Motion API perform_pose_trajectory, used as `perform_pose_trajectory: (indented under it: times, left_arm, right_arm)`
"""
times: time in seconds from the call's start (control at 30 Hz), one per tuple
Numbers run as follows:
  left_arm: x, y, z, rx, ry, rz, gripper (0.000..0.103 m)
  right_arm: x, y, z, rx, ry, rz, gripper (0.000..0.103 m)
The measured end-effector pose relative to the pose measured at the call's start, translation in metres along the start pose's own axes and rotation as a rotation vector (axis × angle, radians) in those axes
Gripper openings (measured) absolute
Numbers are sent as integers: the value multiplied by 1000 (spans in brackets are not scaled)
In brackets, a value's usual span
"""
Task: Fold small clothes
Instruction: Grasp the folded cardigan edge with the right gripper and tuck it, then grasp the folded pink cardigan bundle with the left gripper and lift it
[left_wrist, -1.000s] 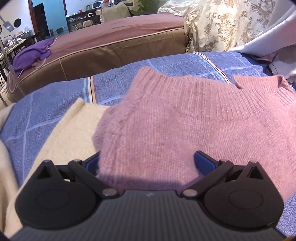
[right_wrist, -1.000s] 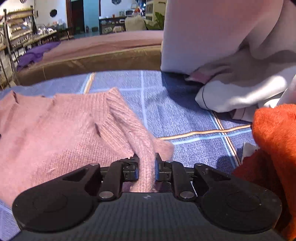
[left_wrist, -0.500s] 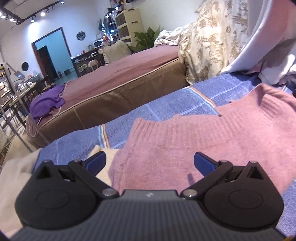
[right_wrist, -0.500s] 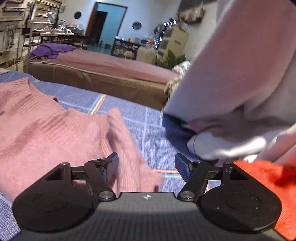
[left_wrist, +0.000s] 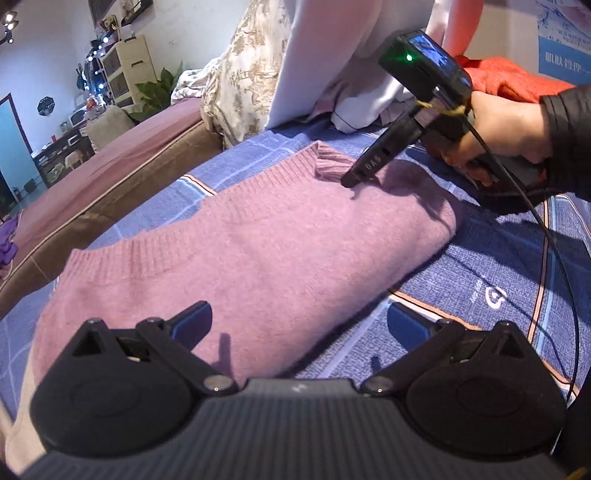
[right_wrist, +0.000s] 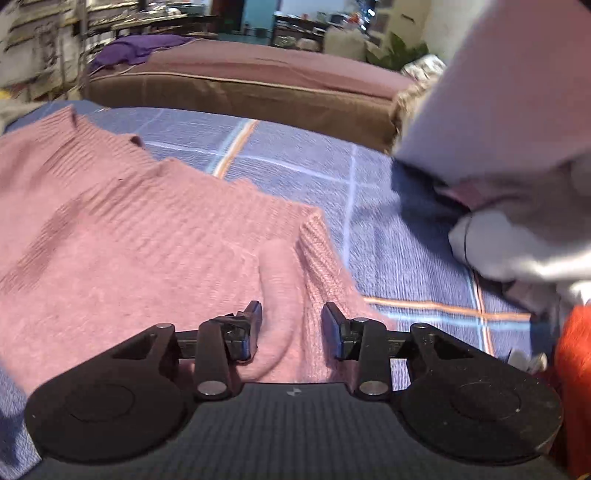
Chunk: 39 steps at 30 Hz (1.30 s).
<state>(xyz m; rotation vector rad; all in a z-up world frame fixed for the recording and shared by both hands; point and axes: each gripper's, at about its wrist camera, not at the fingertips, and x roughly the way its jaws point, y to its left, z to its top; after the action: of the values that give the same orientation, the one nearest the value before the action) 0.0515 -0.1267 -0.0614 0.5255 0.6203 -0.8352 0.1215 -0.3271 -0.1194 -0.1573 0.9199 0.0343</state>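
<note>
The left gripper (left_wrist: 297, 325) stands with its jaws spread wide and nothing between them. Its left finger hangs over the near edge of the pink sweater (left_wrist: 258, 251); its right finger is over bare blue plaid blanket (left_wrist: 480, 273) just past that folded edge. Ahead of these jaws the sweater lies flat in a long band, its ribbed hem running along the far side.

The right gripper (right_wrist: 291, 328) has its jaws partly open, with a raised ridge of the sweater (right_wrist: 129, 240) lying in the gap; neither pad visibly presses the knit. In the left wrist view its fingertips (left_wrist: 351, 181) touch down on the sweater beside a folded ribbed cuff at the far corner. To the right of these jaws open blanket (right_wrist: 369, 206) runs out to a white bedding heap (right_wrist: 517, 236) and an orange garment (right_wrist: 576, 369). Beyond the blanket's far edge lies a brown mattress (right_wrist: 258, 85).
</note>
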Motion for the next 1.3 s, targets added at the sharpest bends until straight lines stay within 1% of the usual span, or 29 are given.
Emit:
perform_pose_trajectory:
  times: [0.03, 0.07, 0.1, 0.17, 0.2, 0.27, 0.3, 0.37, 0.43, 0.5, 0.57, 0.63, 0.7, 0.77, 0.83, 0.9, 0.97, 1.0, 1.03, 1.1, 1.17, 1.23, 1.3]
  left_arm:
    - [2, -4, 0, -7, 6, 6, 103]
    - [5, -6, 1, -15, 14, 4, 103]
    - [6, -8, 2, -21, 17, -3, 103]
    - [7, -13, 4, -6, 7, 12, 103]
    - [8, -17, 6, 17, 6, 25, 103]
    - [9, -25, 9, 89, -3, 48, 103]
    - [10, -31, 9, 124, -11, 59, 103]
    - [11, -44, 10, 196, -18, 70, 103]
    - [15, -57, 9, 261, -12, 72, 103]
    - [21, -71, 8, 335, -7, 90, 103]
    - [29, -84, 8, 407, -2, 105, 103]
    - [37, -92, 7, 449, 11, 97, 103]
    - [45, -101, 8, 473, 15, 87, 103]
    - [53, -111, 7, 519, 20, 91, 103]
    - [62, -122, 4, 587, 25, 114, 103]
    - [74, -137, -1, 682, 45, 131, 103]
    - [84, -151, -8, 785, 62, 123, 103]
    - [88, -157, -13, 835, 57, 137, 103]
    - [90, -164, -17, 903, 31, 154, 103]
    - [96, -174, -17, 994, -3, 168, 103]
    - [109, -179, -10, 1017, 5, 167, 103]
    - [121, -179, 1, 999, 12, 153, 103]
    - [135, -179, 12, 1000, 19, 142, 103]
  right_arm:
    - [3, -12, -3, 74, 1, 26, 90]
    - [5, -18, -5, 116, 16, 21, 102]
    - [7, -20, -4, 117, 34, 3, 103]
    - [2, -17, -1, 75, 26, -8, 103]
    - [-4, -14, 0, 67, 23, -10, 103]
    - [-17, -9, 4, 52, 1, 14, 103]
    - [-23, -8, 8, 51, -10, 18, 103]
    - [-34, -18, 18, 109, -15, 43, 103]
    - [-38, -33, 26, 193, 8, 107, 103]
    - [-39, -45, 31, 243, 44, 147, 103]
    - [-36, -48, 34, 244, 125, 180, 103]
    - [-32, -51, 33, 253, 173, 202, 103]
    - [-29, -56, 31, 290, 203, 229, 103]
    - [-25, -63, 29, 326, 219, 259, 103]
    - [-20, -70, 25, 379, 237, 278, 103]
    - [-16, -76, 21, 416, 243, 279, 103]
    - [-14, -80, 19, 429, 243, 283, 103]
    - [-14, -81, 17, 437, 242, 295, 103]
    - [-14, -82, 16, 445, 242, 308, 103]
    - [-14, -83, 16, 449, 241, 327, 103]
    - [-13, -83, 17, 429, 240, 318, 103]
    - [-8, -86, 18, 424, 250, 299, 103]
    - [-4, -90, 18, 444, 259, 300, 103]
